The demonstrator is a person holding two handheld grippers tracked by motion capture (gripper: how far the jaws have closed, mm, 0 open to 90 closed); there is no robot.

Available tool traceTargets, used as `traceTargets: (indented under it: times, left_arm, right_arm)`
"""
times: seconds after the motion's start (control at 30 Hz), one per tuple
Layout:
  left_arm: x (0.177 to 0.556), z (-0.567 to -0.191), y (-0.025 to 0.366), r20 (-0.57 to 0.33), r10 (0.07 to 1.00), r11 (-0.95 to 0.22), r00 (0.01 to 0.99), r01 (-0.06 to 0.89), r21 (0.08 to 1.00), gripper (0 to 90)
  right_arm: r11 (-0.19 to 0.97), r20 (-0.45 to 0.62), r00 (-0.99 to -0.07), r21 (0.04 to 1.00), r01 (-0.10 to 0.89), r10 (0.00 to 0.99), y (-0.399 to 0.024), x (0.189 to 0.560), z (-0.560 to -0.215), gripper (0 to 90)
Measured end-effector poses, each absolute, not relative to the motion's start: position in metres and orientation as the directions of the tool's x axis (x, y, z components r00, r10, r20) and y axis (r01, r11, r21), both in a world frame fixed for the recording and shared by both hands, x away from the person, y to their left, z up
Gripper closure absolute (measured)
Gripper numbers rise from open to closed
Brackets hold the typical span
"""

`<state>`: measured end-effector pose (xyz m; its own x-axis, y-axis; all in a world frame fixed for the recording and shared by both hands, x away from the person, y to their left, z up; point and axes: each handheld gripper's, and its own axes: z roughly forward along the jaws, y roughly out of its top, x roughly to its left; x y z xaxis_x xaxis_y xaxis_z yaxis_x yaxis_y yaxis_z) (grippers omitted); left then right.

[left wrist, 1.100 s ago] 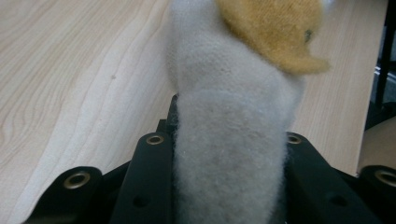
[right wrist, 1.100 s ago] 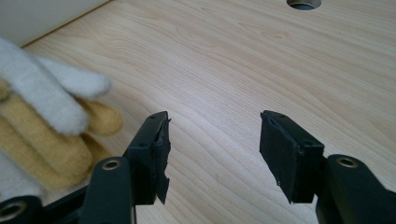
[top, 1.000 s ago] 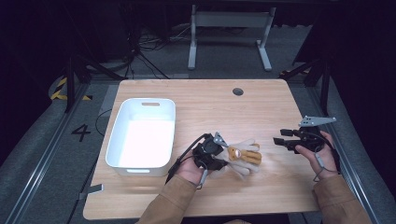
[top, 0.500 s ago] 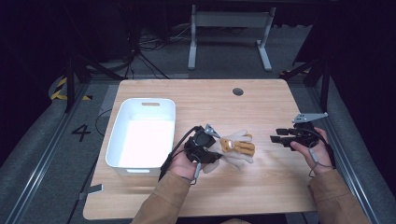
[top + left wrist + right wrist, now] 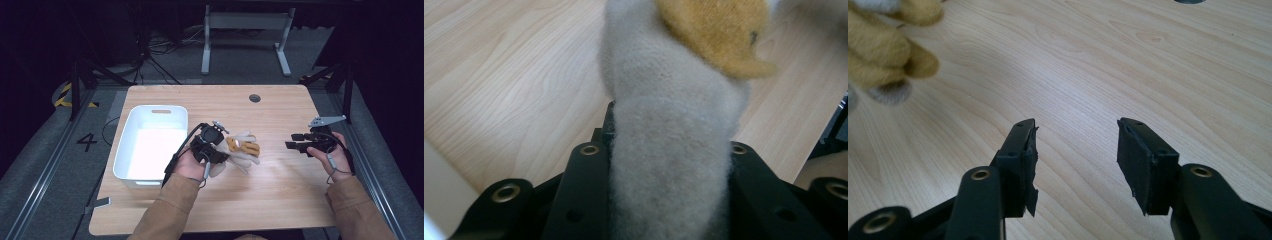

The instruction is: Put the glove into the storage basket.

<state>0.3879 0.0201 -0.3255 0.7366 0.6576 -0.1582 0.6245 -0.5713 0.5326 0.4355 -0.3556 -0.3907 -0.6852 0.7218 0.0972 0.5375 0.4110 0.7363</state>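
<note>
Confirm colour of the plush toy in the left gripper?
Pale grey plush toy with mustard-yellow patches, best in the left gripper view.

Left gripper (image 5: 220,142): black body, compact and blocky, with a black cable (image 5: 175,159) looping off its rear. In the left gripper view its two black arms carry brass-ringed holes and small plain bores.

Right gripper (image 5: 292,141): black body, topped by a grey three-cornered plate (image 5: 326,120); a cable (image 5: 332,165) with a pale grey section trails along the wrist. In the right gripper view the jaws are black, with rubbery pads whose edges are ragged and chipped; brass-ringed holes sit at the arm joints.

Both forearms wear tan-brown sleeves (image 5: 170,210) with plain cuffs.
</note>
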Motion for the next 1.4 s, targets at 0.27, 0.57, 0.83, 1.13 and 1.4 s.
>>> traceTargets:
  times: [0.27, 0.57, 0.83, 1.13, 1.4]
  left_arm:
    - [0.393, -0.308, 0.024, -0.147, 0.692, -0.569, 0.707, 0.659, 0.492, 70.6]
    - [0.4, -0.297, 0.032, -0.134, 0.752, -0.533, 0.646, 0.714, 0.454, 70.6]
    - [0.4, -0.284, 0.039, -0.128, 0.769, -0.511, 0.627, 0.722, 0.466, 70.5]
    - [0.403, -0.271, 0.059, -0.129, 0.808, -0.449, 0.575, 0.742, 0.498, 70.1]
    - [0.403, -0.261, 0.074, -0.135, 0.841, -0.389, 0.525, 0.758, 0.524, 69.9]
  right_arm:
    - [0.389, 0.127, -0.68, 0.739, 0.55, 0.722, -0.361, 0.437, -0.39, 50.0]
    - [0.444, 0.12, -0.692, 0.687, 0.576, 0.712, -0.347, 0.449, -0.395, 49.7]
    - [0.477, 0.092, -0.692, 0.659, 0.581, 0.716, -0.348, 0.45, -0.403, 49.6]
    - [0.492, 0.094, -0.706, 0.652, 0.576, 0.702, -0.345, 0.451, -0.408, 48.9]
    - [0.497, 0.094, -0.71, 0.65, 0.575, 0.698, -0.345, 0.451, -0.409, 48.9]
